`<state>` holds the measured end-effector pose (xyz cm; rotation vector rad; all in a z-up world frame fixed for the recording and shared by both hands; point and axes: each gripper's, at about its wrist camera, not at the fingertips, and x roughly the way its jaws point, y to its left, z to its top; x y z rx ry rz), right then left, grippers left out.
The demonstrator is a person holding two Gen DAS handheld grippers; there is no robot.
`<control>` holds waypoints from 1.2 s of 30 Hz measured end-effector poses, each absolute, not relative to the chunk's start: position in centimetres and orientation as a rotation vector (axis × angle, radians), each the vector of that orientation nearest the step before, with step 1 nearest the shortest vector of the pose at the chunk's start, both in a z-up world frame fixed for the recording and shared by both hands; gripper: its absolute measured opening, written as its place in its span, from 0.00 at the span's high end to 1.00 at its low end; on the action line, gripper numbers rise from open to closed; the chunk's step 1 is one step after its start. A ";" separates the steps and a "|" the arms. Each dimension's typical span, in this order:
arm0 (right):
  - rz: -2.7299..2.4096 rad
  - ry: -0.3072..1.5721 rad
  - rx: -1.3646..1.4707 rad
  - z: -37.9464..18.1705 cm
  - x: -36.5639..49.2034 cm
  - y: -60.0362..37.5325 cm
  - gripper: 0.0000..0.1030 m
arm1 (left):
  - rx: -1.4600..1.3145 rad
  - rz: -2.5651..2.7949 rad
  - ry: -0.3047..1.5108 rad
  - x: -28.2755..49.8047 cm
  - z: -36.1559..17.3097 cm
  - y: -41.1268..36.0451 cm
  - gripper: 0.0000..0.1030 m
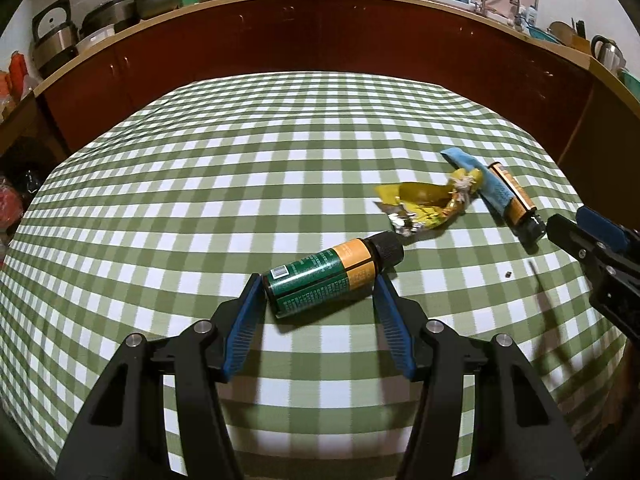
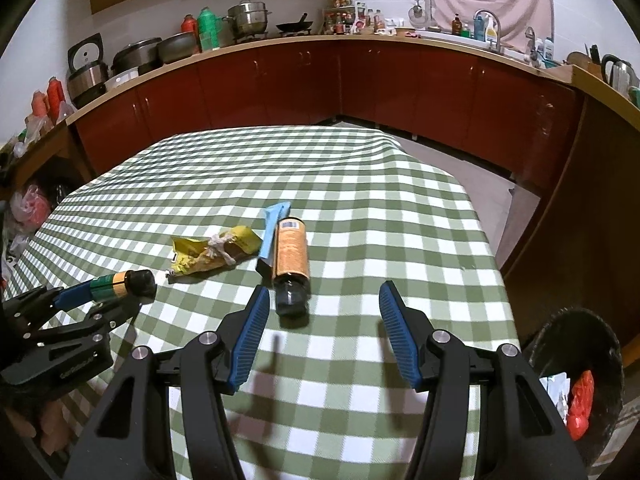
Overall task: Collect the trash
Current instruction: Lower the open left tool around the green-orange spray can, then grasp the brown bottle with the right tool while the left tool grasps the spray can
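Jaws, left gripper (image 1: 318,286): apart, straddling a green-labelled bottle (image 1: 326,278) lying on its side, black cap far-right; whether the pads press it cannot be told. Jaws, right gripper (image 2: 324,300): apart, nothing between; orange-labelled bottle (image 2: 292,264) just beyond the left finger, cap nearest. Blue wrapper (image 2: 271,236) beside it; crumpled yellow wrapper (image 2: 212,256) further left. All on green-checked tablecloth (image 2: 360,208). Black bin (image 2: 580,384) near right, below table edge.

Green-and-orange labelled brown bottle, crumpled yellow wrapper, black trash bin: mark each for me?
Green-and-orange labelled brown bottle (image 1: 320,276): left wrist view, on its green label.
Crumpled yellow wrapper (image 2: 200,258): right wrist view, on its yellow middle.
Black trash bin (image 2: 560,332): right wrist view, on its inner wall.
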<state>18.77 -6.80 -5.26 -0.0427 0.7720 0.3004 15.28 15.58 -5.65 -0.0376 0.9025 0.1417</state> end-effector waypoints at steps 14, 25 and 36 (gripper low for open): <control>0.296 0.844 -0.070 -6.2 21.4 -4.6 0.67 | -0.070 0.199 0.889 14.9 -5.2 18.7 0.47; 0.311 0.860 -0.068 -6.5 20.7 -4.7 0.75 | -0.077 0.192 0.886 14.6 -5.1 18.5 0.47; 0.307 0.810 -0.053 -5.7 17.7 -6.6 0.75 | -0.078 0.181 0.869 13.4 -4.3 17.0 0.47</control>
